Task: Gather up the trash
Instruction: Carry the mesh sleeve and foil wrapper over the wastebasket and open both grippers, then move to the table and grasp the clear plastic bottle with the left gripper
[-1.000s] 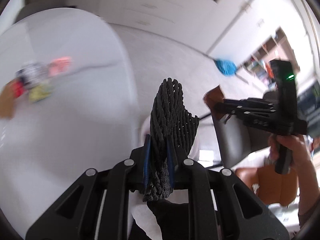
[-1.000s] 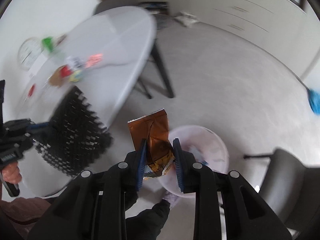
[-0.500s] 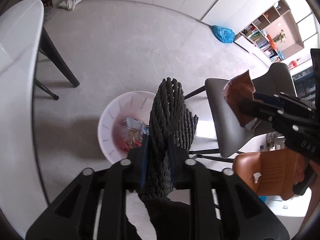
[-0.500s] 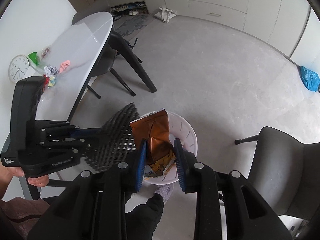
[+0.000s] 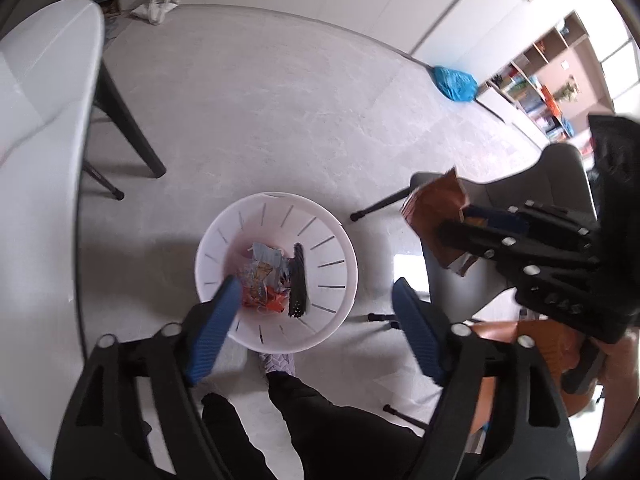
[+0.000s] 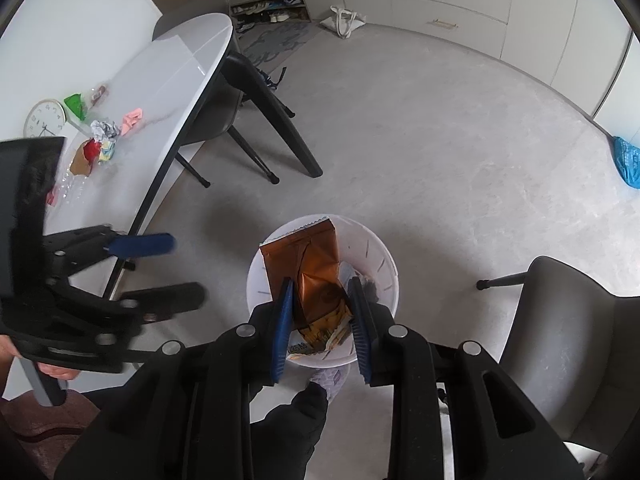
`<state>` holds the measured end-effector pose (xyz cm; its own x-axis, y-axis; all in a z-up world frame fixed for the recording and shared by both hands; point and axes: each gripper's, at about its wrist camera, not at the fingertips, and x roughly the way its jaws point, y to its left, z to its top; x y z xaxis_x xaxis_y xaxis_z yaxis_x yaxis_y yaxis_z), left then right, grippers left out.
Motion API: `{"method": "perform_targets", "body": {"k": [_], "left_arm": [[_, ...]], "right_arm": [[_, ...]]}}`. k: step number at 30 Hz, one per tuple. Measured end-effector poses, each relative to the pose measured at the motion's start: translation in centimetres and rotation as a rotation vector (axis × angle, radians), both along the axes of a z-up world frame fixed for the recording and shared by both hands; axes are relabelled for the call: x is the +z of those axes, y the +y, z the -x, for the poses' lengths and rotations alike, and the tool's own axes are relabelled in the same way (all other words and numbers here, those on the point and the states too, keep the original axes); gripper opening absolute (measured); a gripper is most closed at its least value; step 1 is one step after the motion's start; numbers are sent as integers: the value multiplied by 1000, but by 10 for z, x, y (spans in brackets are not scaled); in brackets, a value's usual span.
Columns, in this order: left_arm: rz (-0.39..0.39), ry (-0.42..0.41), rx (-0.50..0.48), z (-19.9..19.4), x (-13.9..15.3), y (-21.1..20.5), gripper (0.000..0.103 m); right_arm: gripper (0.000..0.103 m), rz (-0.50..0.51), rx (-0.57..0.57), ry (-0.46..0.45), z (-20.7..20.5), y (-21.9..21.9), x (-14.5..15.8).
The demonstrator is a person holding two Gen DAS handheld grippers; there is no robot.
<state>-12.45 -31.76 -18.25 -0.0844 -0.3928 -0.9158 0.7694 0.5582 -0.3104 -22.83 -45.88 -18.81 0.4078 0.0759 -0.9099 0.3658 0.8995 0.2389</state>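
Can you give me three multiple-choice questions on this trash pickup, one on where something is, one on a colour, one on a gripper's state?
1. Where is the black mesh piece?
A. in the white bin
B. on the table
C. on the grey chair

2. What colour is the snack bag in the right gripper?
A. green
B. copper brown
C. blue

3. How is the left gripper?
A. shut on the mesh
B. shut on a bottle
C. open, holding nothing

Answers:
1. A, the mesh lies among wrappers inside the white bin.
2. B, the foil held over the bin is copper brown.
3. C, its jaws are spread wide above the bin with nothing between them.
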Motion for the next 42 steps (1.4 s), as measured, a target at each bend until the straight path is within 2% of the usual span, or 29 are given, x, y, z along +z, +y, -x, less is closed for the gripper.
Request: {"method": "perform_targets", "body": {"k": [1, 5, 8, 13, 20, 30, 36, 42], "left_arm": [[5, -8, 19, -2, 5, 6, 84], [5, -26, 93, -12, 26, 22, 91], [14, -54, 153, -21, 40, 39, 92], [15, -121, 211, -31, 62, 65, 93], [37, -138, 281, -44, 76, 103, 95], [48, -148, 355, -63, 82, 144, 95], [43, -199, 398, -83, 86, 178, 95], [11, -268, 446, -122, 91, 228, 95]], "right_arm": [[29, -2, 3, 2, -1, 2, -2], [32, -5, 30, 22, -11, 13, -14], [68, 17, 44, 57, -20, 24, -27], [80, 53, 34, 73, -30, 38, -29], [96, 100, -4, 33, -42, 51, 2], [99, 84, -8, -40, -65, 83, 49], [99, 88, 45, -51, -89, 112, 58], [99, 79, 98, -60, -120, 150, 64]]}}
